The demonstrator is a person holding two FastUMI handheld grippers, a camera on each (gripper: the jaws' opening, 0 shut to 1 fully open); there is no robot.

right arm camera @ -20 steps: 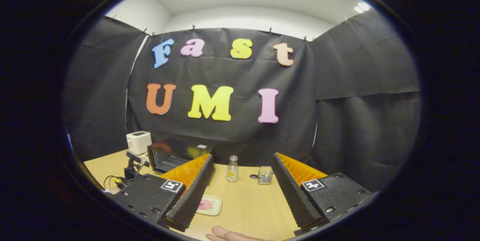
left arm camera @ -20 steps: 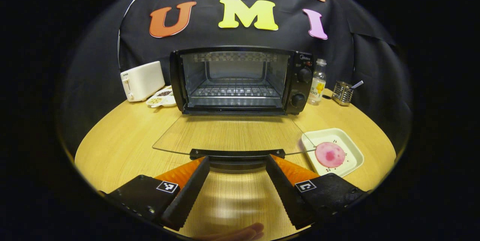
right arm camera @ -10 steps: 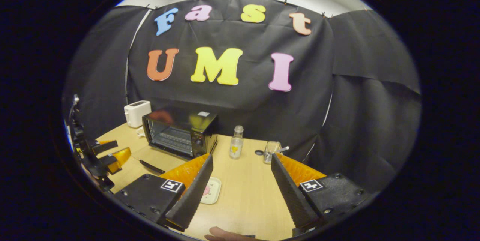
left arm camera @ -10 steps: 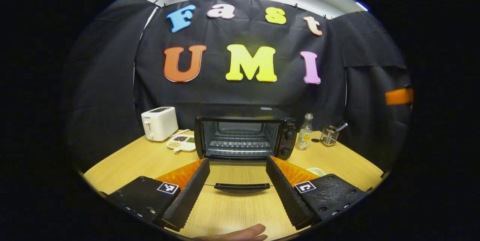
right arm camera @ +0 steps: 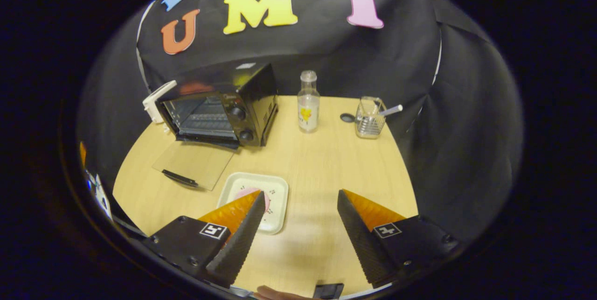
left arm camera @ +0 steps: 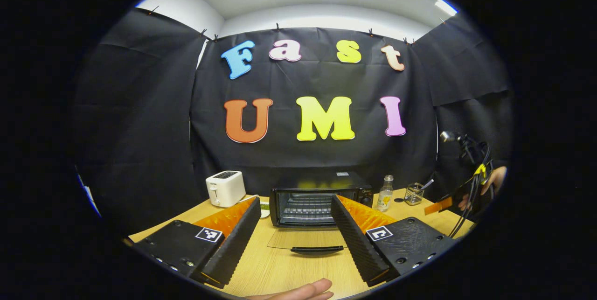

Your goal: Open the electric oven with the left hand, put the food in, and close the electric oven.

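In the right gripper view, the black electric oven sits at ten o'clock, its glass door lying flat on the table. The pink round food on its white square plate lies at eleven o'clock off my right gripper, beside its left finger. Both my grippers, the left gripper included, are spread wide, holding nothing.

pink food half behind gripper finger, plate partly covered

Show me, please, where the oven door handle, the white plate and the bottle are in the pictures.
oven door handle [right arm camera: 179,178], right gripper view, middle of the black bar.
white plate [right arm camera: 275,185], right gripper view, bare far right corner of its rim.
bottle [right arm camera: 308,106], right gripper view, clear body above the label.
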